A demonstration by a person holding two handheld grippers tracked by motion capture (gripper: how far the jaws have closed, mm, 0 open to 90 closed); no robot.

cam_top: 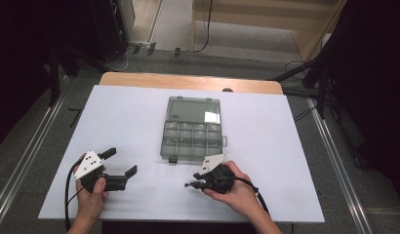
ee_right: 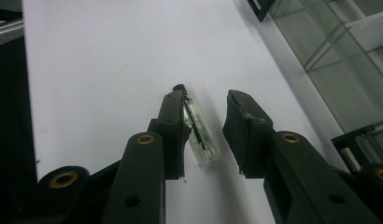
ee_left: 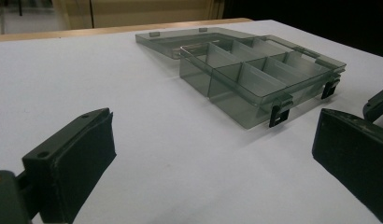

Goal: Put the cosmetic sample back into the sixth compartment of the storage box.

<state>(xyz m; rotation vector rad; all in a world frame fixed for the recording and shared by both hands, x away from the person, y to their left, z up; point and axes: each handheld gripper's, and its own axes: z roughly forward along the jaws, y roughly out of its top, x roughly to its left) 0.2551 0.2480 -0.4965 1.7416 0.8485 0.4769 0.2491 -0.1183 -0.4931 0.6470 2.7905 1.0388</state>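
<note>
Between the right claw's (ee_right: pixel 206 116) parted jaws lies a small clear tube (ee_right: pixel 201 135), contents unreadable; left claw (ee_left: pixel 213 154) gapes.

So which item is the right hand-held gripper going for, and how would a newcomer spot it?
Start at the open compartment box mid-table, then drop to the right hand-held gripper just in front of it. Between its open jaws, against one pad, lies a small clear vial with a dark line inside, the one loose object on the white sheet.
</note>
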